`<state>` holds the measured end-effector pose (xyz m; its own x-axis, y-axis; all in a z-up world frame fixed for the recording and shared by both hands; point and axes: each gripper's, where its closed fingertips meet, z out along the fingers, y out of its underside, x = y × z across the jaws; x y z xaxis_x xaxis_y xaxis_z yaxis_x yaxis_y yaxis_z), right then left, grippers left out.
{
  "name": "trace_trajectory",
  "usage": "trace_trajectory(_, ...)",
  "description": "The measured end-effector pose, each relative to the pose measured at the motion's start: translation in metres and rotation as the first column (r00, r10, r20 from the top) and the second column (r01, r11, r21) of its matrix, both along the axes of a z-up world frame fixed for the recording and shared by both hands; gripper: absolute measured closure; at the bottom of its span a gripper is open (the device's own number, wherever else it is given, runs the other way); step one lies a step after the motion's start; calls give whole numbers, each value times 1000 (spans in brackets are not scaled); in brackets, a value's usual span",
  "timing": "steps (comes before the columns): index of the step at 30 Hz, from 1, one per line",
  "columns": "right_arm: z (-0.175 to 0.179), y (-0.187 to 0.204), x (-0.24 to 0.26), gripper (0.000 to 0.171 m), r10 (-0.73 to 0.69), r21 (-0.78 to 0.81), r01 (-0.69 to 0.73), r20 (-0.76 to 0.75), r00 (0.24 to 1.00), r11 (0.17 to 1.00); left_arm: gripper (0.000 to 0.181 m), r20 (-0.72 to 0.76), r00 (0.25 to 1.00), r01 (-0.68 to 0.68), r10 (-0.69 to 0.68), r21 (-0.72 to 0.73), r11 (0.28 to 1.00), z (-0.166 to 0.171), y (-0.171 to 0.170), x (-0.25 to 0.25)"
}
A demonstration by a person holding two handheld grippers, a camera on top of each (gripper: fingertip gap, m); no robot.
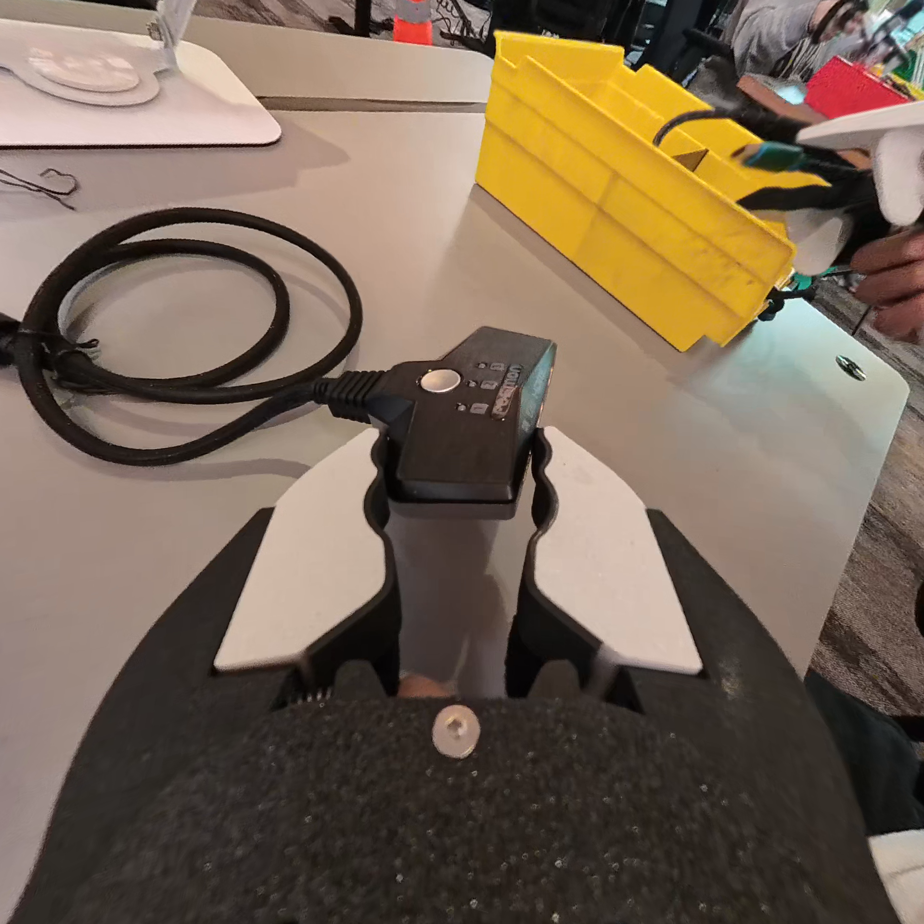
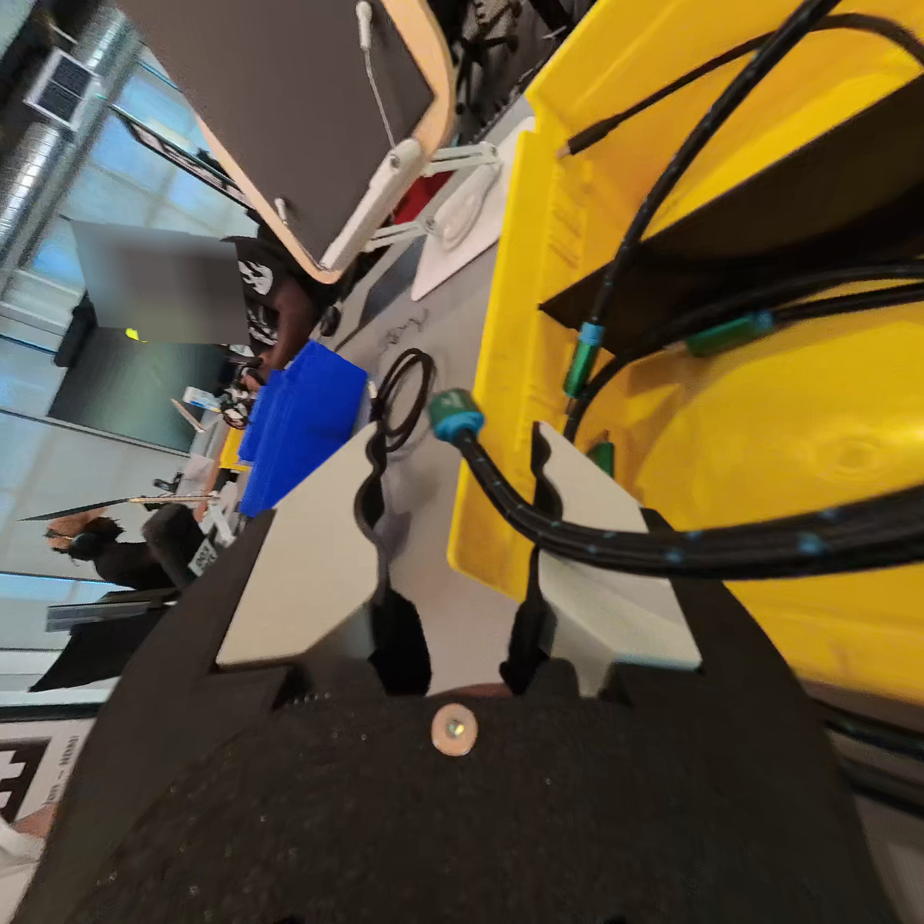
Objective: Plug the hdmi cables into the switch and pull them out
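Note:
My left gripper (image 1: pixel 460 442) is shut on the near end of the black HDMI switch (image 1: pixel 470 400), which lies on the grey table (image 1: pixel 400 225). The switch's own black cable (image 1: pixel 200 350) coils away to the left. My right gripper (image 2: pixel 457 442) is turned on its side with its jaws wide apart, held at the yellow bin (image 2: pixel 525 300). A braided cable (image 2: pixel 575 537) rests across its lower finger. The cable's green HDMI plug (image 2: pixel 452 405) sticks out between the fingertips, not clamped. The right gripper (image 1: pixel 780 167) and plug (image 1: pixel 770 155) also show above the yellow bin (image 1: pixel 625 225) in the left wrist view.
More cables with green plugs (image 2: pixel 582 360) lie inside the bin. A white lamp base (image 1: pixel 125 90) stands at the table's far left. The table edge (image 1: pixel 875 450) runs close on the right. Blue bins (image 2: pixel 305 425) and people are beyond the table. Some 30 cm of space lies between my two pairs of fingers.

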<state>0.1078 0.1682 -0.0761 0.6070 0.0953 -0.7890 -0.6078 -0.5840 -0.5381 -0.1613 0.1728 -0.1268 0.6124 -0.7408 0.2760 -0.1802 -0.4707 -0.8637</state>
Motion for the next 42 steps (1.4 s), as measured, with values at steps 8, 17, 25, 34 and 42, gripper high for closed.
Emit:
trace_trajectory(8,-32,-50,65,104,-2,-224,130,496,868,966,127,11,1000,10,-10,-4,1000,2,-1,-1)
trace_trajectory(17,17,-79,44,120,110,-228,69,687,718,971,127,18,1000,19,-19,-2,1000,4,0,-3)
trace_trajectory(25,27,-57,45,120,7,-68,60,725,689,996,127,27,999,34,-34,20,999,8,-2,-2)
trace_trajectory(34,40,-55,-179,105,481,266,-610,417,771,746,127,211,918,260,-337,323,910,75,-40,1)
trace_trajectory(42,33,-55,-252,96,465,443,-669,488,738,597,127,263,862,355,-434,297,886,77,-59,-1)
